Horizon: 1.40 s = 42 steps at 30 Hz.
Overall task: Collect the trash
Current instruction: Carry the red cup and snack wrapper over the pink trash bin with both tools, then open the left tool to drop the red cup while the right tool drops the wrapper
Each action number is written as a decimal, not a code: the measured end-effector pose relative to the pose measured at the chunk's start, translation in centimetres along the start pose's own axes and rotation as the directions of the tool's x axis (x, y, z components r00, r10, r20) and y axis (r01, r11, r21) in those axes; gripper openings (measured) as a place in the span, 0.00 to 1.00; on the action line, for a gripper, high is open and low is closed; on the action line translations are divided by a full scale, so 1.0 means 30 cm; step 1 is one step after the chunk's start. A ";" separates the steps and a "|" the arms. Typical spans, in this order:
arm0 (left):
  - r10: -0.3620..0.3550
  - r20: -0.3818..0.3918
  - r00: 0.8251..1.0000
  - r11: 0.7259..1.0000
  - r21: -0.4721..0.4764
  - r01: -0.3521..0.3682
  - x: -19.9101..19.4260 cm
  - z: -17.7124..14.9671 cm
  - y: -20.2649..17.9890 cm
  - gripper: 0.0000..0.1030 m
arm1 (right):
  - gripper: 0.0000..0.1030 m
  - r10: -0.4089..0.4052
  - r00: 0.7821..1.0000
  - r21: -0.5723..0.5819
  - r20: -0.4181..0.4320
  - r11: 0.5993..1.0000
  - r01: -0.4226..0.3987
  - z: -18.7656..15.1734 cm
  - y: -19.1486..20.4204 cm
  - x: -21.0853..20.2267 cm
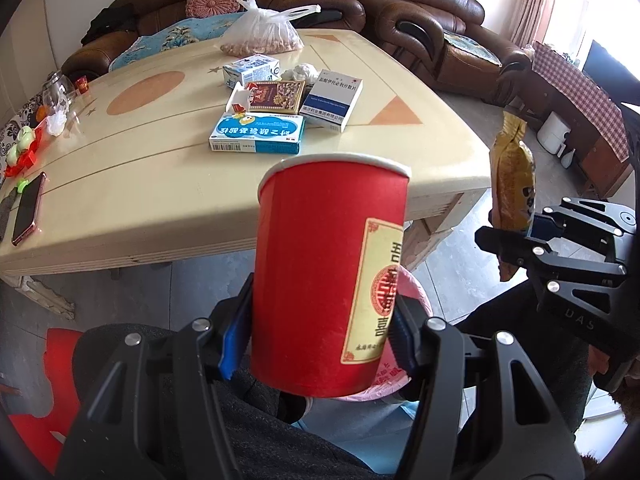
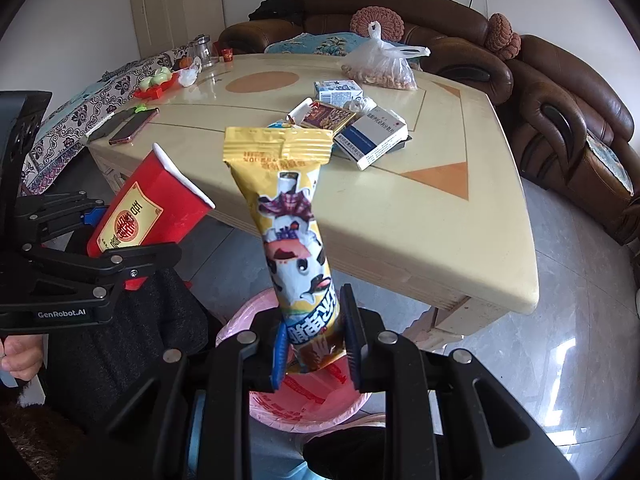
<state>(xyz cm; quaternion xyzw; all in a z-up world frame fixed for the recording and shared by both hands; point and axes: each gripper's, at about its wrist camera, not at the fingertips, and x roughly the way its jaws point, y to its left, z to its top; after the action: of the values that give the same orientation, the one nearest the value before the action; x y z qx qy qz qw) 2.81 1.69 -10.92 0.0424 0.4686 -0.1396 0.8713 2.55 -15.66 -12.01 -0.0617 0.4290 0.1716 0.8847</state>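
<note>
Two claws, one thing in each. Left claw (image 1: 320,344) clamped on one red paper cup (image 1: 328,272), blue pads pressing both sides of the smooth wall near its base; white rolled rim up, yellow label with red seal at 3 o'clock on the wall. Right claw (image 2: 316,356) closed tight on one yellow snack wrapper (image 2: 296,240), gripped at the lower end, long and glossy, crimped seal on top, cartoon print in the middle. Both held in the air off the near edge of the desk (image 1: 160,184), over a bin with pink liner (image 2: 304,404); bin mostly hidden behind claws and cup, only part of rim and liner seen.

On the cream glossy desk with orange inlays, at 12 o'clock from the cup: four flat cardboard boxes in a cluster, namely one blue box (image 1: 256,133), one white-and-blue box (image 1: 334,100), one dark red box (image 1: 276,96) with flap open, one small carton (image 1: 250,70). One crumpled tissue (image 1: 298,71) among them. One clear plastic bag (image 1: 262,34), knotted, full of nuts, at far edge. One phone (image 1: 28,208) at 9 o'clock. Small things near the left edge, red and green, too small to name.

Brown leather sofa (image 1: 420,16) behind. Dark sleeve below, cut off.
</note>
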 end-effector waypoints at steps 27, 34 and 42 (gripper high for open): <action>-0.042 -0.290 0.956 0.998 -0.052 0.028 0.428 -0.119 -0.005 0.56 | 0.23 0.021 0.987 0.163 -0.162 0.987 0.005 -0.168 -0.034 0.361; -0.049 -0.377 0.925 0.998 -0.065 0.026 0.549 -0.162 -0.012 0.56 | 0.23 0.042 0.971 0.203 -0.236 0.979 0.007 -0.229 -0.062 0.466; -0.071 -0.488 0.870 0.996 -0.086 0.033 0.704 -0.205 -0.033 0.56 | 0.23 0.060 0.950 0.229 -0.306 0.973 0.013 -0.275 -0.086 0.582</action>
<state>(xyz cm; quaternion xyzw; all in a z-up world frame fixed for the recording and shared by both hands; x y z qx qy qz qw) 8.61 -2.29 -31.80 0.0314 0.6798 -0.1300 0.7211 7.38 -15.79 -30.87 0.0190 0.5805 0.1200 0.8052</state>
